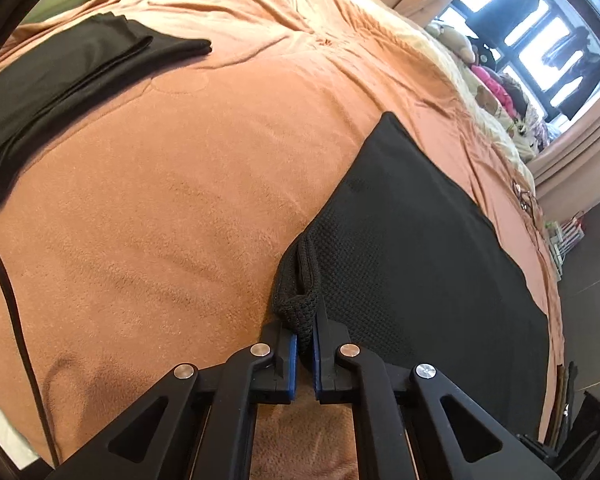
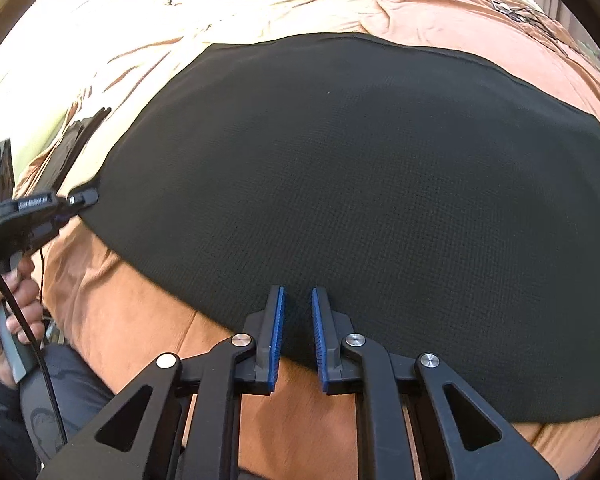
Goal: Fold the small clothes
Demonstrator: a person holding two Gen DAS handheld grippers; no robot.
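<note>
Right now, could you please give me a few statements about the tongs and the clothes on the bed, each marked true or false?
1. The left tongs are shut on a bunched corner of the black knit garment. True.
2. The right tongs are clamped on the garment. False: their jaws stand apart, with the garment's near edge between them, ungripped.
3. The garment lies spread on an orange blanket. True.
4. The blanket is blue. False: it is orange.
5. A second dark cloth lies folded farther off on the blanket, apart from the garment. True.
</note>
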